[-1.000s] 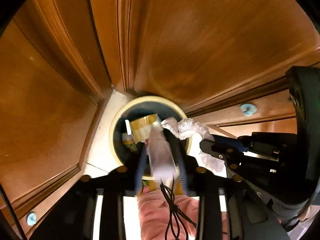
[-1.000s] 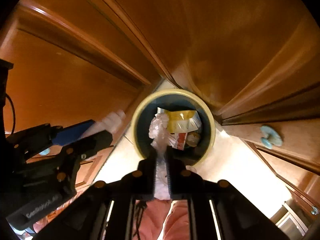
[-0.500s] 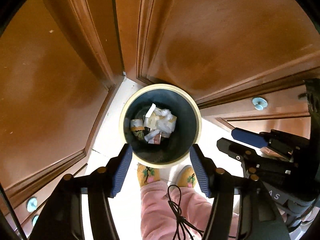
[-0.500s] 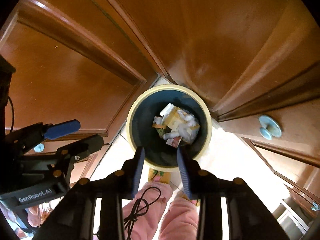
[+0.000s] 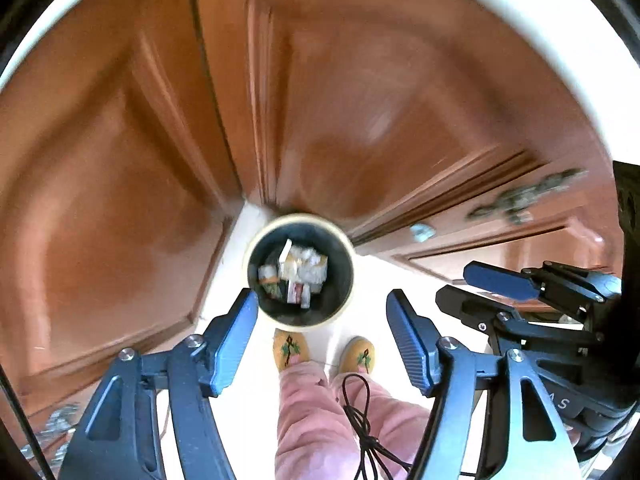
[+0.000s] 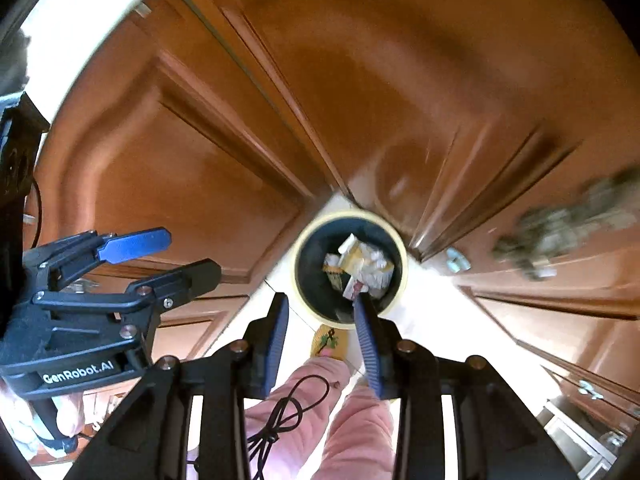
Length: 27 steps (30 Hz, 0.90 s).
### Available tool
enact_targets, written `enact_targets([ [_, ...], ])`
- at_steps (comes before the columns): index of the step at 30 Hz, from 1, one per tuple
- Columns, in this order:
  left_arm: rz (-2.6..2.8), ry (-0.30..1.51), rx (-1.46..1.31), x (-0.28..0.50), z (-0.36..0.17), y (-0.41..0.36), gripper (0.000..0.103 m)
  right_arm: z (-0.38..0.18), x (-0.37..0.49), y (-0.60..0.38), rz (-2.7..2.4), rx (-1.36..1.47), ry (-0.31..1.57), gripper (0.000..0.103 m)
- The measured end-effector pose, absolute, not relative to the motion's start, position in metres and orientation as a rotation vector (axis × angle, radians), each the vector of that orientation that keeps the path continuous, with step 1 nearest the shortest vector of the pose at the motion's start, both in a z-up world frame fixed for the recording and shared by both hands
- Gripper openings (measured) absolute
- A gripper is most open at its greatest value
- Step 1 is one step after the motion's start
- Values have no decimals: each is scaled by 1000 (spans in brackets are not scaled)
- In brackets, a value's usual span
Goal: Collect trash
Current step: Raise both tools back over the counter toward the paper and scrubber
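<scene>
Wooden cabinets (image 5: pixel 120 200) surround the bin (image 5: pixel 344 312) holding trash (image 5: pixel 298 272)

Below you stands the round, dark trash bin (image 5: pixel 299 319) with its cream rim, upright on the pale floor. Crumpled wrappers and paper trash (image 5: pixel 298 274) lie piled inside it.

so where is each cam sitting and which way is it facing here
Left wrist: sits on the left tongs, facing steeply down at the trash bin on the floor between wooden cabinet doors; shows its blue pads opening with nothing between them, pink trouser legs, yellow slippers, and the right tongs at right.
Right wrist: sits on the right tongs, also facing down at the bin; shows its empty pads, the legs, and the left tongs at left.
Shared: bin, trash inside, doors, legs.
</scene>
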<state>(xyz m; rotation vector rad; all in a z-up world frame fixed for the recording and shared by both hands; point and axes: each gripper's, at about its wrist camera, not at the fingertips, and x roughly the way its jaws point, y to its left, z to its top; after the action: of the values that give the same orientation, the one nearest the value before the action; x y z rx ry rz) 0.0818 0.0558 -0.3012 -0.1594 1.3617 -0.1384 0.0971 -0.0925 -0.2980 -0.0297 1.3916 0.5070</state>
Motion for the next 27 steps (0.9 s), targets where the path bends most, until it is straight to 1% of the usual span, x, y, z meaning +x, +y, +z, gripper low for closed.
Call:
enact_targets([
  [4, -161, 1280, -110, 82, -240, 51, 67, -239, 94, -101, 523, -28, 1324, 34],
  [6, -164, 1231, -79, 83, -209, 49, 70, -212, 94, -106, 523, -29, 1288, 34],
  [14, -162, 1029, 3, 101, -96, 42, 75, -120, 113, -137, 504, 26, 1113, 34],
  [16, -161, 970, 21, 107, -72, 40, 77, -95, 119, -145, 492, 46, 1075, 34],
  [18, -152, 908, 42, 115, -46, 41, 82, -72, 125, -154, 481, 64, 1032, 34],
  [19, -148, 872, 56, 119, -34, 41, 83, -61, 128, -158, 475, 71, 1009, 34],
  [22, -135, 797, 85, 128, -8, 40, 87, -34, 136, -165, 454, 87, 951, 35],
  [27, -115, 733, 135, 149, 7, 46, 88, 9, 157, -182, 420, 151, 872, 40],
])
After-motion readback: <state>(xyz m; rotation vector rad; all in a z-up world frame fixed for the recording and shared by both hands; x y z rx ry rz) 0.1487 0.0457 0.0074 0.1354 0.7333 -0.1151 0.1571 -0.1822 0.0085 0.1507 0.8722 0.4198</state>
